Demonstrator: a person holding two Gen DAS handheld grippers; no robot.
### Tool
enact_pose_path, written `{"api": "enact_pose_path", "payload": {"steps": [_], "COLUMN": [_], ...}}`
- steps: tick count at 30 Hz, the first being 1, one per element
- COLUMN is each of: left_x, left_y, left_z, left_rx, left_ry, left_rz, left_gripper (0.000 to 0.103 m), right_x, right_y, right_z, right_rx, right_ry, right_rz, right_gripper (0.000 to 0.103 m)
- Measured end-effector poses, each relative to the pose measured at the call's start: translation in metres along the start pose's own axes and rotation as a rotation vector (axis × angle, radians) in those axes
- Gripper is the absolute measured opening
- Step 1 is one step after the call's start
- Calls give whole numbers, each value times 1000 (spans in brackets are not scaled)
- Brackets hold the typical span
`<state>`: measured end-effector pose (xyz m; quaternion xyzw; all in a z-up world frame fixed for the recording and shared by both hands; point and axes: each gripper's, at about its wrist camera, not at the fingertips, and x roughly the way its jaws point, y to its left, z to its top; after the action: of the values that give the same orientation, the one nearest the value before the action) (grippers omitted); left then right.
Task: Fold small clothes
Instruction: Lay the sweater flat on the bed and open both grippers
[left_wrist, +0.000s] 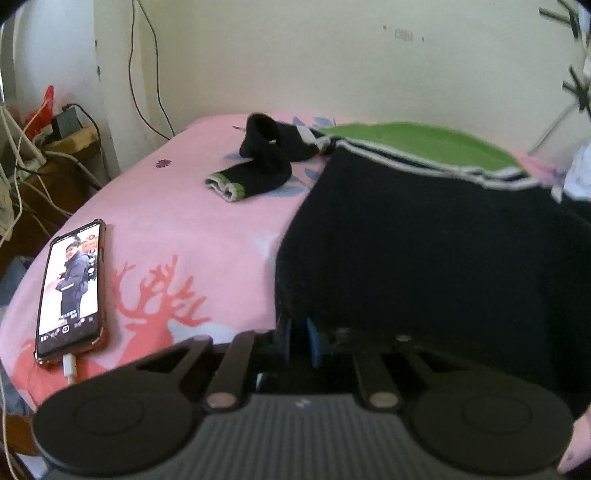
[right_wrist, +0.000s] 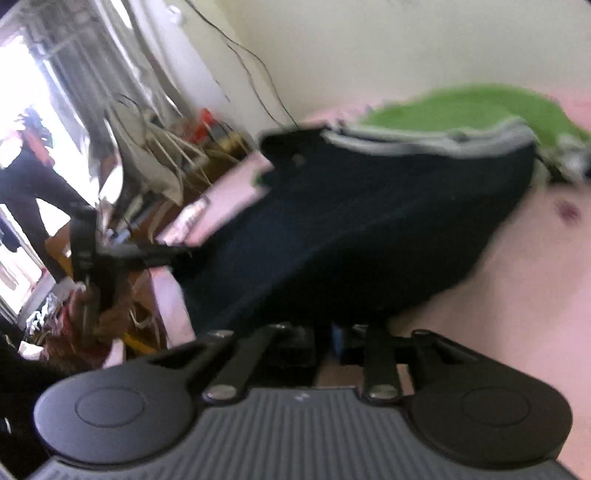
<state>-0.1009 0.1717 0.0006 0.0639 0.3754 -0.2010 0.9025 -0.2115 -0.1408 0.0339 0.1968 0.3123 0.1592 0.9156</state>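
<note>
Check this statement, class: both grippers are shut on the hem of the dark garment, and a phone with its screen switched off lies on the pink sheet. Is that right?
One detail is wrong: the phone has its screen lit, showing a person, as the left wrist view shows. The rest stands: the left gripper and right gripper are shut on the dark garment, and the phone lies on the pink sheet.

A bed with a pink deer-print sheet (left_wrist: 177, 236) carried everything. A phone (left_wrist: 70, 288) lay near its left edge, plugged in. A black sweater (left_wrist: 424, 240) with a green part lay across the middle, one sleeve (left_wrist: 258, 162) crumpled toward the far edge.
</note>
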Motion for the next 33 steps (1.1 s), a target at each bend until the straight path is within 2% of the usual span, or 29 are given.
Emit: {"api": "enact_pose_path", "payload": {"steps": [2,3,4,5,8,12,15,18,21,23,25,28,29,30,31,32,33], "left_x": [-3,-2,0,4,12,12,12,13,11,11,11,11,11,11,10,8,4], "left_y": [14,18,22,25,21,16,18,16,14,13,12,13,12,12,11,9,8], "left_z": [7,9,10,11,7,4,5,5,5,6,6,5,5,5,5,6,5], "left_rx": [-49,-69,-89,-104,-96,-62,-73,-66,-58,-55,-54,-56,-56,-56,-55,-50,-46], "left_ry": [-10,-8,1,16,43,29,33,33,34,38,39,38,37,37,37,33,27], "left_rz": [-23,-30,-34,-37,-31,-16,-24,-17,-11,-8,-6,-6,-6,-5,-4,-7,-12], "left_gripper": [9,9,9,9,11,13,13,13,13,13,13,11,10,10,9,9,9], "right_x": [6,8,13,20,26,-2,-19,-16,-7,6,27,75,94,110,123,130,124], "right_y": [19,27,32,31,21,7,6,11,26,42,59,73,72,69,64,59,57], "right_z": [14,19,22,26,21,1,-12,-17,-10,2,15,30,34,36,35,32,31], "right_rx": [-37,-51,-68,-75,-33,11,11,-3,-98,-197,-317,-470,-487,-494,-499,-507,-506], "right_ry": [-91,-134,-143,-134,-103,-111,-120,-93,-114,-121,-104,-30,13,57,105,137,116], "right_rz": [43,55,61,64,21,1,-43,-81,-104,-97,-104,-113,-127,-148,-162,-178,-168], "right_gripper": [30,38,53,58,59,64,66,66,66,71,83,85,83,61,23,20,6]}}
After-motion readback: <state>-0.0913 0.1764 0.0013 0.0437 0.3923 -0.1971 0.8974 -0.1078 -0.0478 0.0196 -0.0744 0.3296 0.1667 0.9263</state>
